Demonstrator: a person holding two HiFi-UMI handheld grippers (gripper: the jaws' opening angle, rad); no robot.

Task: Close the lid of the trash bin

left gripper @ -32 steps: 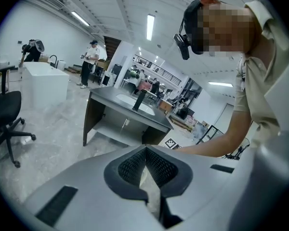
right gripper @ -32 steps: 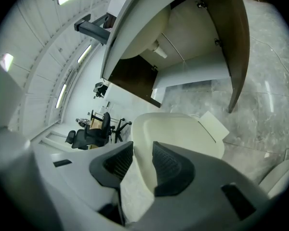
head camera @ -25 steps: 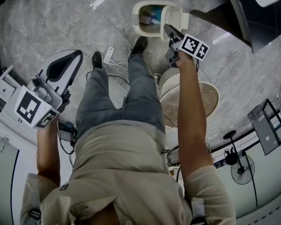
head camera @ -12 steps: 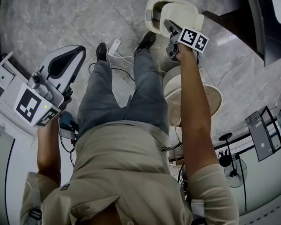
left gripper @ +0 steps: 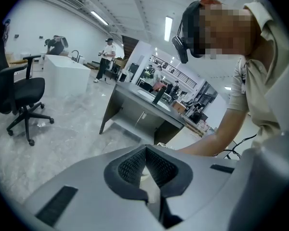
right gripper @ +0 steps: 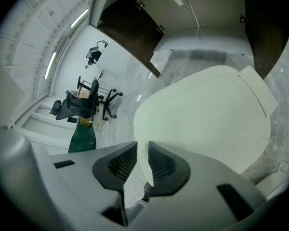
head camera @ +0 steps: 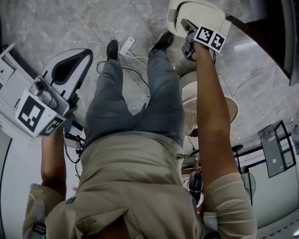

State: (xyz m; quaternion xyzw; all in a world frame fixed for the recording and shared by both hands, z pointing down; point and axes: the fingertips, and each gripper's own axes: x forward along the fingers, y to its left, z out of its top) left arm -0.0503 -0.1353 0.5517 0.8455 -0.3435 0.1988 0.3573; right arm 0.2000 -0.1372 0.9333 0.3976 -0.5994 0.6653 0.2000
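On the marble floor (head camera: 65, 14), top right of the head view, just past the person's right shoe (head camera: 164, 41): the trash bin (head camera: 172, 28), with the lid (head camera: 202, 10) already down over it. My read is that the step in hand is the final press to seat it.

How to do it well:
- Drive down with the whole right arm, straight onto the lid's flat top, not the rim.
- The bin looks like light plastic, standing loose on smooth stone. A slanted shove could skate or tip it, so keep the force vertical.
- Press toward the free edge so the lid seats evenly.
- The right gripper (head camera: 186, 28) sits over the lid's near edge, pointing steeply down. Its jaws have just been closing and now stand a narrow gap apart. The right gripper view shows nothing pinched between them; the lid lies beyond them.
- No grip is needed. Use the jaw ends as a pusher, then lift clear.
- The left gripper (head camera: 82, 57) hangs well apart at the person's left side, jaws tip to tip and empty. It isn't needed here.

The thing itself:
- The bin is cream, with a rounded-rectangle outline.
- The lid is the same colour, smooth, slightly domed, with rounded corners. A flat squared flap at its far end is likely the hinge side.
- A dark sliver runs along the lid's left side in the head view. I can't tell gap from shadow, so I'd call it nearly shut, not confirmed.
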